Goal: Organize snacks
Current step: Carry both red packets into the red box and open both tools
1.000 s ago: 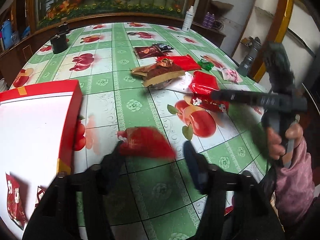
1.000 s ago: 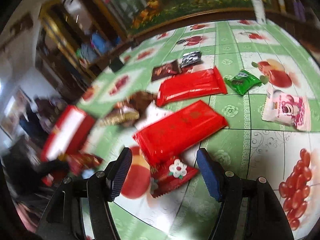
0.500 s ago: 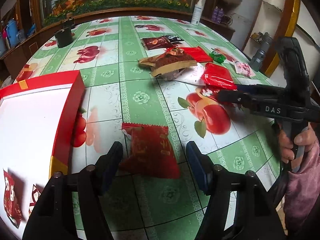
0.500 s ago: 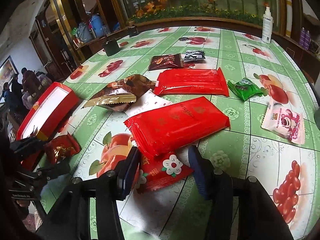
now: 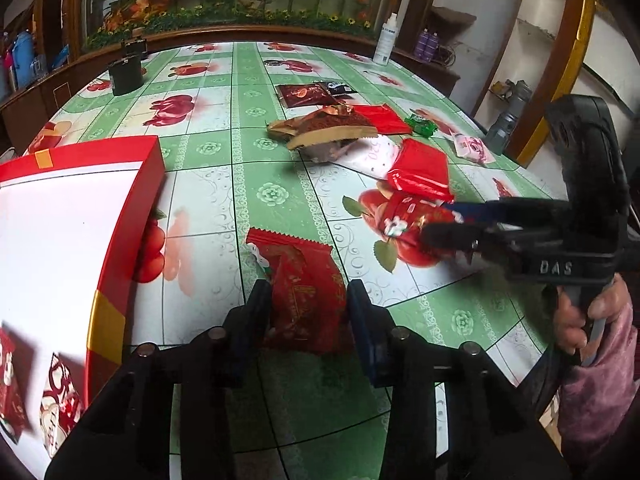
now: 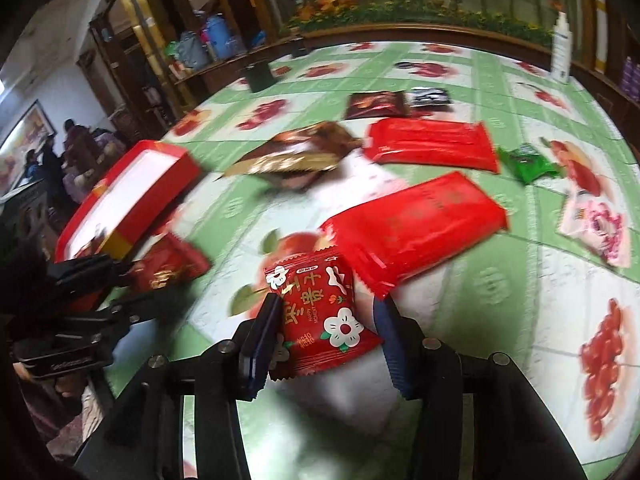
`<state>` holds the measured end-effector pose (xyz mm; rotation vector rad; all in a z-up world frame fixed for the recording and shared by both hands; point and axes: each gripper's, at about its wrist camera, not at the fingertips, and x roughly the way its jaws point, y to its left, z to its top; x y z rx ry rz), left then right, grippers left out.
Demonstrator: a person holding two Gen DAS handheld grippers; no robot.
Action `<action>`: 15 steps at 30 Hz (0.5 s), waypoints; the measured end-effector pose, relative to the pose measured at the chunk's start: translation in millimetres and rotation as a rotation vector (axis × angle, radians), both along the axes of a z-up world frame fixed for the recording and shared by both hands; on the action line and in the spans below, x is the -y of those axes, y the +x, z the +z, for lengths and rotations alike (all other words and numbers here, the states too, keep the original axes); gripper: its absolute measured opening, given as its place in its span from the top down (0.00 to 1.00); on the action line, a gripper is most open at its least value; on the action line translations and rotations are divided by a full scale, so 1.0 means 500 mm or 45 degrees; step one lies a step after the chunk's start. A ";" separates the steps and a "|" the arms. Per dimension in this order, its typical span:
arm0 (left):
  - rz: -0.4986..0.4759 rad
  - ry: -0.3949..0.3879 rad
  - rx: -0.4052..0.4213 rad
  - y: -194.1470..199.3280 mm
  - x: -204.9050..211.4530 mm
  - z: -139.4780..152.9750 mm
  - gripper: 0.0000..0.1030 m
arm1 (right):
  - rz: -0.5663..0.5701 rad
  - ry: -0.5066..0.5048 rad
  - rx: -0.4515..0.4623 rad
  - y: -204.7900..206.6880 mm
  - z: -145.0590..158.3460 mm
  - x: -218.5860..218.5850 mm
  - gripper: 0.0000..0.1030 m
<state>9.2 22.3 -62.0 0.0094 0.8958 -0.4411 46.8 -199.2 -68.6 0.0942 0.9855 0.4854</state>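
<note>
My left gripper (image 5: pixel 306 316) has its jaws closed in against the sides of a small red snack packet (image 5: pixel 302 284) that lies on the tablecloth beside the red box (image 5: pixel 120 216). My right gripper (image 6: pixel 326 328) has its jaws around a red packet with white flowers (image 6: pixel 320 312), lifted and tilted off the cloth. The right gripper also shows in the left wrist view (image 5: pixel 444 224) with that packet (image 5: pixel 404 220). The left gripper shows blurred in the right wrist view (image 6: pixel 132 284) with its packet (image 6: pixel 172 264).
Two long red packs (image 6: pixel 416 224) (image 6: pixel 432 144), a brown-gold bag (image 6: pixel 296 156), a dark brown packet (image 6: pixel 376 104), a black packet (image 6: pixel 430 98), a green packet (image 6: pixel 528 164) and a pink-white packet (image 6: pixel 596 220) lie on the cloth. A black tin (image 5: pixel 126 74) and white bottle (image 5: pixel 386 44) stand at the back.
My left gripper's jaws have closed in on the red packet by the box. My right gripper has closed on the flowered packet and raised it off the cloth.
</note>
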 end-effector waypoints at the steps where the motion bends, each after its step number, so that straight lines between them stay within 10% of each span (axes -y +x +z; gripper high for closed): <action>1: 0.007 0.000 0.000 -0.001 -0.001 0.000 0.64 | 0.010 0.013 0.000 -0.005 0.000 -0.005 0.53; 15: 0.054 -0.055 -0.010 -0.035 -0.015 0.005 0.65 | -0.033 0.119 -0.040 -0.028 0.005 -0.020 0.53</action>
